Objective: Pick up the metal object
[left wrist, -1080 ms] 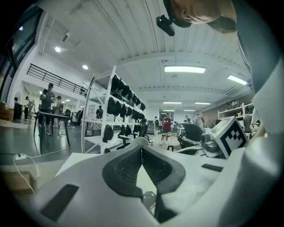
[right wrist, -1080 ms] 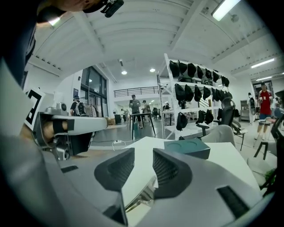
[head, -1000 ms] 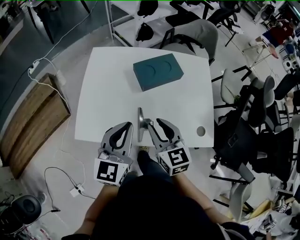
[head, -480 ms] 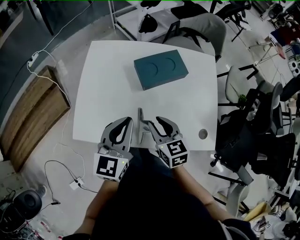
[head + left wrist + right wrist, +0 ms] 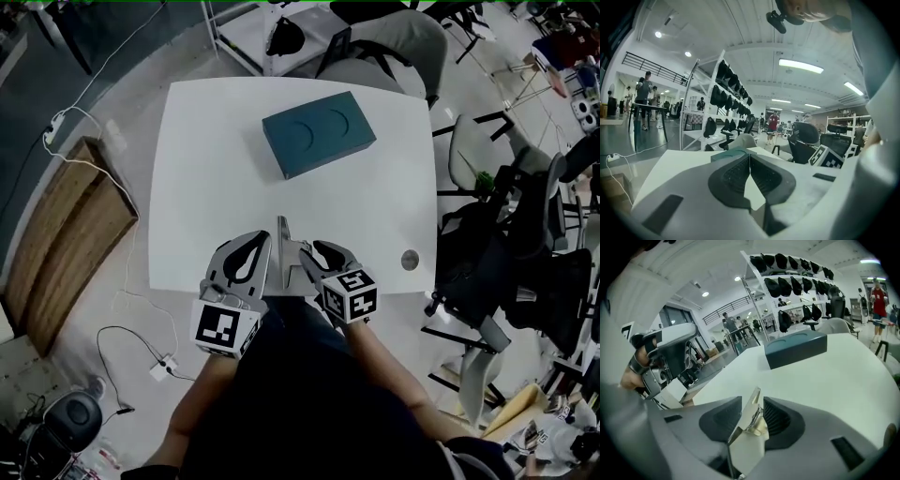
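No legible text, brand, number or sign found. The left black-and-white marker cube [image 5: 225, 330] and the right black-and-white marker cube [image 5: 350, 294] bear coded square patterns only.

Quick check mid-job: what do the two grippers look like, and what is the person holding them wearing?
The left gripper and right gripper match: light grey moulded bodies whose curved jaws are lined with black ribbed pads. Behind each sits a white cube printed with black square markers: left cube, right cube. The person wears a dark top.
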### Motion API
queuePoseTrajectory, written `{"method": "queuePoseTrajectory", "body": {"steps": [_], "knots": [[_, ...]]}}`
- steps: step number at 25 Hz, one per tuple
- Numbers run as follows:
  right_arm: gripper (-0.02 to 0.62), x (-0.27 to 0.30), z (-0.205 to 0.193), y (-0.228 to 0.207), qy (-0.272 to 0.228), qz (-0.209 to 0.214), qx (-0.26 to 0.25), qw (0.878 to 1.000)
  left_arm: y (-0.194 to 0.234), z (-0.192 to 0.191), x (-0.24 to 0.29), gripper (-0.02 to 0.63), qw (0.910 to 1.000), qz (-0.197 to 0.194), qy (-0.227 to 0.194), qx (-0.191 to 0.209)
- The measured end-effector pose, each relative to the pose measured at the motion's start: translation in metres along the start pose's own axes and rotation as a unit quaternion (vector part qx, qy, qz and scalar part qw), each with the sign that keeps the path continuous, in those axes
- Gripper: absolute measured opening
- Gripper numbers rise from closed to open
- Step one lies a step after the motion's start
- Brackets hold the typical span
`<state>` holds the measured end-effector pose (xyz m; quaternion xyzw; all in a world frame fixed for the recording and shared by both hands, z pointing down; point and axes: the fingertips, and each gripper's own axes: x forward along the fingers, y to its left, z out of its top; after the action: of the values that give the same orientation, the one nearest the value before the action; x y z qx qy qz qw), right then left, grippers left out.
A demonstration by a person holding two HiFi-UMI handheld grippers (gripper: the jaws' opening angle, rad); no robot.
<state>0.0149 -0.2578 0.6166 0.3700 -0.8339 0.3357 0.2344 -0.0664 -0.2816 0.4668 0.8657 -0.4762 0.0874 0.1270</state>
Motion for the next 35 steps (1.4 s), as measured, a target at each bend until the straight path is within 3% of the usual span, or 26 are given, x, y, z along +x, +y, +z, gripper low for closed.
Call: {"method": "queuePoseTrajectory", "body": {"steps": [7, 12, 16, 22, 23, 27, 35], "knots": [[0.149, 0.016, -0.028, -0.003, 0.056, 0.05, 0.094, 0.993, 0.003, -0.005, 0.006, 0.025, 0.9997, -0.023, 0.01, -0.002], [0.147, 0.025, -0.036, -0.003, 0.077, 0.089, 0.153, 0.981, 0.007, -0.005, 0.006, 0.025, 0.9995, -0.028, 0.013, -0.001], [0.146, 0.032, -0.04, -0.001, 0.093, 0.126, 0.211, 0.965, 0.011, -0.008, 0.004, 0.025, 0.9994, -0.03, 0.016, -0.005], [0.081, 0.034, -0.041, 0.0, 0.102, 0.15, 0.244, 0.953, 0.017, -0.008, 0.001, 0.025, 0.9994, -0.027, 0.018, -0.006], [0.046, 0.033, -0.039, 0.001, 0.097, 0.151, 0.246, 0.952, 0.017, -0.008, 0.0, 0.025, 0.9995, -0.027, 0.018, -0.006], [0.041, 0.031, -0.034, 0.004, 0.089, 0.143, 0.224, 0.96, 0.018, -0.006, -0.001, 0.025, 0.9995, -0.028, 0.017, -0.005], [0.038, 0.011, 0.005, -0.001, 0.008, 0.109, 0.192, 0.975, 0.013, 0.002, -0.001, 0.025, 0.9995, -0.03, 0.005, 0.001]]}}
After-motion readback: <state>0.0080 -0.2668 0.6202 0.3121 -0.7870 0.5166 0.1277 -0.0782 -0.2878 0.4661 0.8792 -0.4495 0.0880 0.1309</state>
